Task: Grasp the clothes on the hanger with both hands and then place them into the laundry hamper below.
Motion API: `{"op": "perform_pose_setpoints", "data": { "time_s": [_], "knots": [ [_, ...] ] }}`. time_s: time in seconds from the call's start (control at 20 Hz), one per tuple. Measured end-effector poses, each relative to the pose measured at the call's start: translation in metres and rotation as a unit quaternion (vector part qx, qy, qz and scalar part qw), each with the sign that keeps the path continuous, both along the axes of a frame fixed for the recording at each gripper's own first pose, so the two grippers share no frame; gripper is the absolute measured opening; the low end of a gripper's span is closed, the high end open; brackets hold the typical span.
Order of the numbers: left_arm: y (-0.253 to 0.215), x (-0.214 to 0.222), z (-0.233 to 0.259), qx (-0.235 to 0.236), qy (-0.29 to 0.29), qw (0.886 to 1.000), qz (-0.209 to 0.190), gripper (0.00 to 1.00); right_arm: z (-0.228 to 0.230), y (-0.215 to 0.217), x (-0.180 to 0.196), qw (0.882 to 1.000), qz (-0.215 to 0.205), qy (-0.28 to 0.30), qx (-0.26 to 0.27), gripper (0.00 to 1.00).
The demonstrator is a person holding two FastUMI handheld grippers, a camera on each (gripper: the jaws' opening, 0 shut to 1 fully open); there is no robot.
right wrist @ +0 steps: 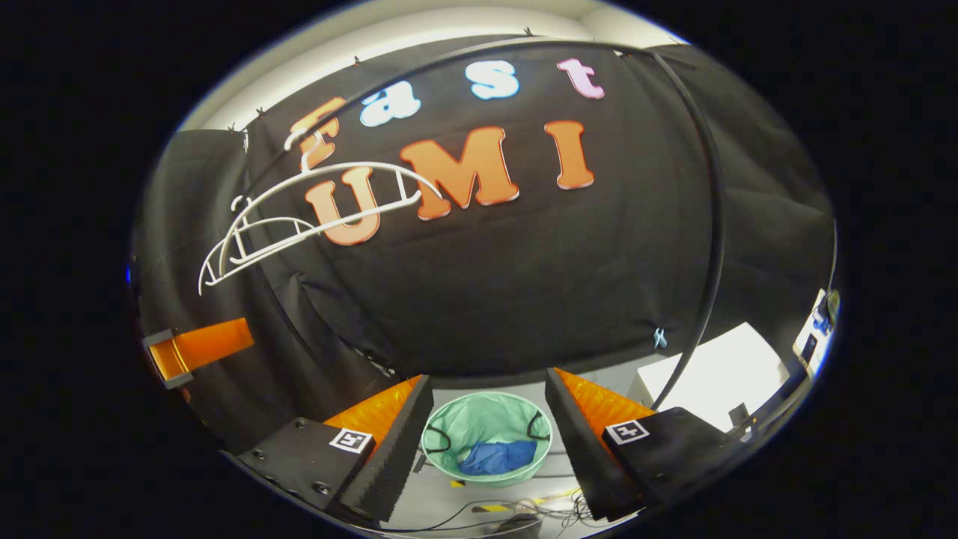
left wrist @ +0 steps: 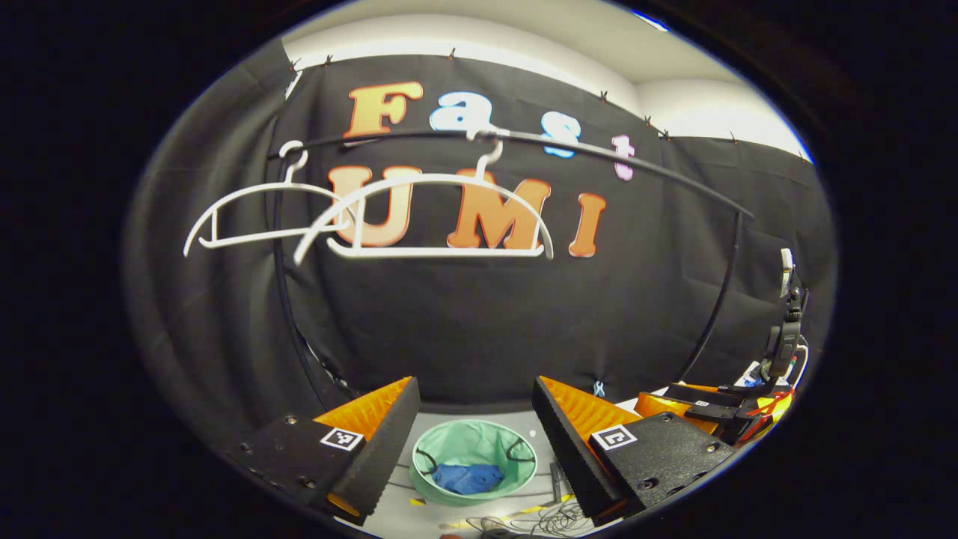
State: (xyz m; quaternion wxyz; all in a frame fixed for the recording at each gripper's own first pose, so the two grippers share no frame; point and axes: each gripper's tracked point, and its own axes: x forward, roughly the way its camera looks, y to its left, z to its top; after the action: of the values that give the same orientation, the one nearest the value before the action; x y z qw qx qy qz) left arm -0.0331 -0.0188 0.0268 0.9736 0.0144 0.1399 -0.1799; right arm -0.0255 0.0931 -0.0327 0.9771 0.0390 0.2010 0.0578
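Two bare white hangers (left wrist: 441, 217) hang from a black rail (left wrist: 599, 153) in front of the booth's wall; they also hang at the upper left of the right gripper view (right wrist: 314, 202). Below them on the floor stands a pale green laundry hamper (left wrist: 449, 486) with a blue garment (left wrist: 468, 477) lying inside. My left gripper (left wrist: 475, 385) is open, high above the hamper, with nothing between its fingers. My right gripper (right wrist: 488, 376) is open too, above the same hamper (right wrist: 449, 449) and blue garment (right wrist: 498, 457). The right gripper also appears at the right of the left gripper view (left wrist: 718, 408).
The rail's black uprights (right wrist: 711, 187) curve down on both sides of the hamper. A white box (right wrist: 718, 374) sits on the floor to the right. Loose cables (left wrist: 539, 516) lie on the grey floor in front of the hamper. A stand with equipment (left wrist: 786, 329) rises at the far right.
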Motion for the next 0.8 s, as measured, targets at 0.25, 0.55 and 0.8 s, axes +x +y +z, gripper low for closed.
{"op": "perform_pose_setpoints", "data": {
  "time_s": [0.25,0.55,0.8],
  "knots": [
    [0.018,0.002,0.072,-0.024,-0.099,0.995,0.016,0.94,0.068,-0.015,-0.012,0.994,-0.011,-0.092,-0.058,0.97],
    [0.066,-0.009,0.115,-0.031,-0.169,0.983,0.063,0.92,0.129,-0.021,-0.024,0.986,-0.008,-0.159,-0.054,0.89],
    [0.091,-0.01,0.106,-0.027,-0.162,0.982,0.092,0.92,0.152,-0.026,-0.023,0.979,-0.014,-0.196,-0.061,0.89]
  ]
}}
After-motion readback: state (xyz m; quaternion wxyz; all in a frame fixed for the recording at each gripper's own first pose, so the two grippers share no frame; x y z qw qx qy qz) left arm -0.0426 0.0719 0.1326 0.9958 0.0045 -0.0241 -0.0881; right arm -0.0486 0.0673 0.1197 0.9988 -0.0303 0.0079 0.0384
